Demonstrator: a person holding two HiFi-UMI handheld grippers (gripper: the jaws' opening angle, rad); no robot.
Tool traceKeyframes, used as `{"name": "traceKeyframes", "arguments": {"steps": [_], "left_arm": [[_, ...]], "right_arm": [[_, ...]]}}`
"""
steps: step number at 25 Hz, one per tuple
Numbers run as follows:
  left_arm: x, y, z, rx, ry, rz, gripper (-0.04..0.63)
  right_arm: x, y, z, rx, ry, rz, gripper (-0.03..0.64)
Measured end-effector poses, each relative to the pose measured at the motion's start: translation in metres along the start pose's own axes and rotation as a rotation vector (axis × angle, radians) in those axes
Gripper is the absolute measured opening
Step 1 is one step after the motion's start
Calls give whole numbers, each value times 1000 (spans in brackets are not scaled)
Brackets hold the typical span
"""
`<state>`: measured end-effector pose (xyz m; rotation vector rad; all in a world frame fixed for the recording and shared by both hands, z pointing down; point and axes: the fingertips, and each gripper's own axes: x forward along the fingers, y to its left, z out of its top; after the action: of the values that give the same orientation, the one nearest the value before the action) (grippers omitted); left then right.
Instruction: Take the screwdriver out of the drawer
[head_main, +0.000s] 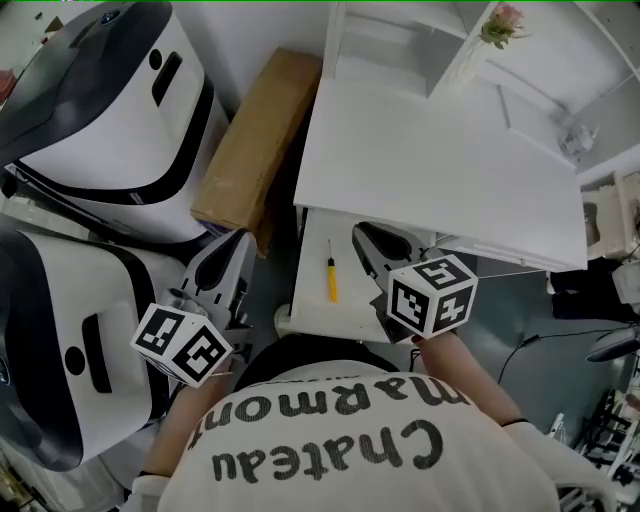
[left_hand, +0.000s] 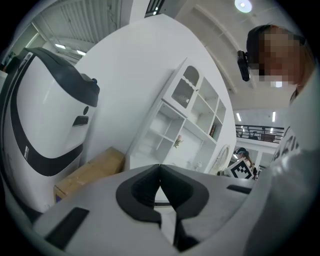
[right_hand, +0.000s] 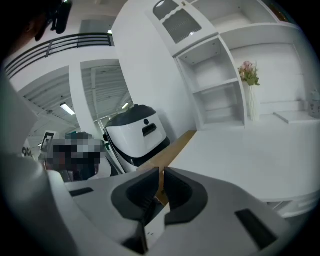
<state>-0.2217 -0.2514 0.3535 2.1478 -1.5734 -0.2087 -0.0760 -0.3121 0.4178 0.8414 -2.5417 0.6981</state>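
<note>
A screwdriver (head_main: 331, 272) with a yellow handle lies in the open white drawer (head_main: 310, 310) under the white desk top (head_main: 430, 160). Just right of the screwdriver, my right gripper (head_main: 362, 235) hangs over the drawer; its jaws are shut with nothing between them (right_hand: 161, 172). Left of the drawer, off the desk, my left gripper (head_main: 238, 242) is level with the drawer front. Its jaws meet at the tips and hold nothing (left_hand: 160, 170). Neither gripper view shows the screwdriver.
Two large white-and-black machines (head_main: 110, 110) stand at the left, with a brown cardboard box (head_main: 255, 140) leaning between them and the desk. A white shelf unit (right_hand: 220, 75) with a vase of flowers (head_main: 500, 25) rises behind the desk. Cables and clutter lie at the right.
</note>
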Motion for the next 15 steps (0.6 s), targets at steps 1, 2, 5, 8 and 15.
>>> {"name": "traceKeyframes", "arguments": {"steps": [1, 2, 5, 8, 15], "left_arm": [[1, 7, -2, -6, 13, -2, 23], [2, 14, -3, -11, 24, -4, 23], [3, 35, -8, -31, 55, -9, 23], [6, 54, -15, -51, 83, -16, 23], [24, 79, -30, -95, 154, -66, 23]], "right_arm": [[7, -1, -10, 7, 38, 9, 46], [15, -1, -21, 15, 84, 26, 46], [36, -4, -62, 39, 218, 60, 46], [57, -18, -99, 42, 297, 30, 46], [74, -59, -195, 251, 546, -108, 46]]}}
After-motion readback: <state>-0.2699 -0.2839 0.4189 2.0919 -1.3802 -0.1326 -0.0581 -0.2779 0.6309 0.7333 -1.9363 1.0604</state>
